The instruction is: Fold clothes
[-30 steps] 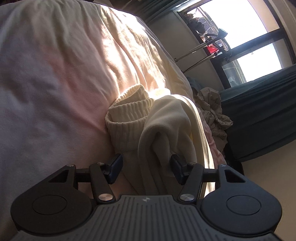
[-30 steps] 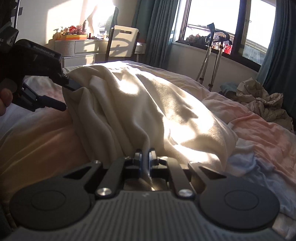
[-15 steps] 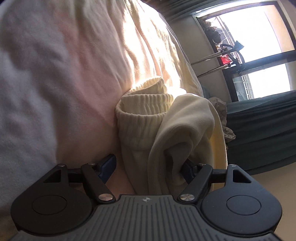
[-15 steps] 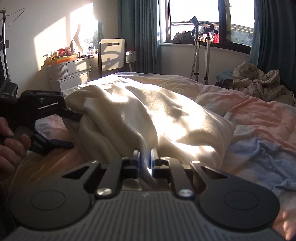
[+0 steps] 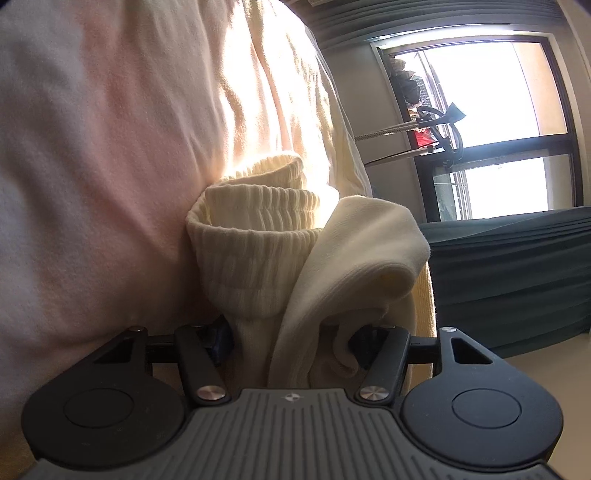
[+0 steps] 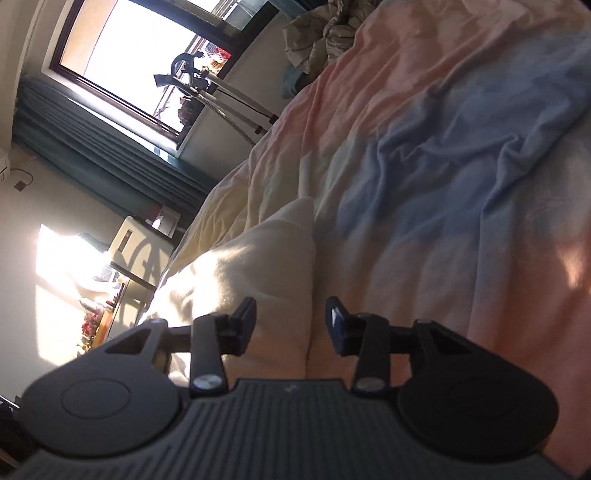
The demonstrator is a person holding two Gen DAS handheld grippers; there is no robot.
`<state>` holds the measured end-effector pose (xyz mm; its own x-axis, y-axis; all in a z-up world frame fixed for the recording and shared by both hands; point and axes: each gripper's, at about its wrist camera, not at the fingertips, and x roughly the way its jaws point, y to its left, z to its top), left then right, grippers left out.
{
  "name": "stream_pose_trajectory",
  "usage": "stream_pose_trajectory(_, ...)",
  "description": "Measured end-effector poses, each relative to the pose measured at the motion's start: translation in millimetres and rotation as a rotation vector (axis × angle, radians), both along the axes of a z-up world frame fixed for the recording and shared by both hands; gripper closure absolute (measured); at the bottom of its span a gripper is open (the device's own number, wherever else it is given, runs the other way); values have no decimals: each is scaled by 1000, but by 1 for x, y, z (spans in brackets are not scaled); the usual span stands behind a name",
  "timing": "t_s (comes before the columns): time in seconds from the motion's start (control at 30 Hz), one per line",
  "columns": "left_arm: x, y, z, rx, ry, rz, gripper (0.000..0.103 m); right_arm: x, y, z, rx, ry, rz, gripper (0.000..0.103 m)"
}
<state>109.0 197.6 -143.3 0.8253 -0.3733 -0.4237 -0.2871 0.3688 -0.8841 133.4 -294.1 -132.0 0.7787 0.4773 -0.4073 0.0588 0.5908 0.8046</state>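
Note:
A cream sweater lies on the bed. In the left wrist view its ribbed cuff (image 5: 255,236) and a bunched fold (image 5: 365,254) sit between the fingers of my left gripper (image 5: 291,339), whose jaws stand wide apart around the cloth without pinching it. In the right wrist view a corner of the cream sweater (image 6: 266,258) lies just ahead of my right gripper (image 6: 291,317), which is open with nothing between its fingers.
The bed has a pink and pale blue sheet (image 6: 443,166). A pile of crumpled clothes (image 6: 317,33) lies at its far end. Crutches (image 6: 221,103) lean by the window with teal curtains (image 6: 110,158). A desk and chair (image 6: 136,247) stand beyond the bed.
My right gripper has opened and let go of the sweater, and has rolled sideways. My left gripper stays open and has pushed further onto the cuff and fold.

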Motion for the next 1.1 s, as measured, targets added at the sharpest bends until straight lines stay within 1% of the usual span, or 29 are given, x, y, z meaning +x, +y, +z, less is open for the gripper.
stream_pose_trajectory(0.03, 0, 0, -1, -5, -4, 0, 39, 5, 4, -2, 22, -2, 31, 49)
stream_pose_trajectory(0.07, 1, -1, -2, -4, -6, 1, 39, 9, 9, -4, 18, 1, 53, 45)
stream_pose_trajectory(0.1, 2, -2, -4, -4, -8, 3, 39, 13, 15, -6, 10, 4, 72, 37)
stream_pose_trajectory(0.17, 4, -3, -6, -6, -13, 6, 36, 19, 25, -10, 10, 2, 100, 30)
stream_pose_trajectory(0.2, 6, -4, -8, -12, -18, 5, 32, 20, 29, -12, 22, -5, 107, 24)
stream_pose_trajectory(0.23, 8, -5, -9, -15, -22, 2, 28, 23, 34, -13, 28, -8, 113, 22)
stream_pose_trajectory(0.3, 13, -6, -10, -11, -27, -8, 26, 25, 44, -10, -19, -19, 123, 21)
stream_pose_trajectory(0.37, 16, -7, -9, 0, -36, -15, 28, 24, 50, -6, -66, -33, 115, 24)
stream_pose_trajectory(0.4, 16, -8, -8, 11, -42, -17, 33, 23, 50, -5, -78, -39, 108, 30)
stream_pose_trajectory(0.43, 16, -9, -6, 24, -48, -20, 43, 21, 51, -4, -90, -44, 101, 34)
stream_pose_trajectory(0.47, 15, -10, -3, 42, -57, -22, 49, 20, 51, -3, -102, -57, 93, 43)
stream_pose_trajectory(0.5, 14, -10, 0, 55, -67, -24, 58, 19, 52, -1, -113, -70, 85, 50)
stream_pose_trajectory(0.53, 13, -11, 4, 68, -75, -25, 64, 17, 53, 3, -133, -83, 78, 55)
stream_pose_trajectory(0.6, 10, -11, 10, 73, -88, -22, 70, 13, 57, 14, -179, -113, 62, 63)
stream_pose_trajectory(0.63, 8, -11, 13, 65, -91, -21, 72, 10, 58, 21, -197, -131, 54, 64)
stream_pose_trajectory(0.73, 0, -9, 27, 3, -81, -23, 75, 0, 56, 44, -215, -178, 38, 69)
stream_pose_trajectory(0.83, -7, -16, 54, -10, -121, -46, 76, -16, 51, 82, -251, -247, 24, 71)
stream_pose_trajectory(0.9, -9, -27, 72, -42, -133, -62, 76, -30, 42, 107, -268, -290, 10, 71)
stream_pose_trajectory(0.93, -11, -36, 83, -50, -145, -78, 76, -36, 36, 119, -271, -305, 0, 71)
stream_pose_trajectory(1.0, -14, -57, 103, -31, -182, -114, 76, -50, 16, 141, -267, -333, -29, 71)
stream_pose_trajectory(1.1, -13, -99, 132, -25, -233, -181, 75, -72, -19, 171, -264, -373, -84, 71)
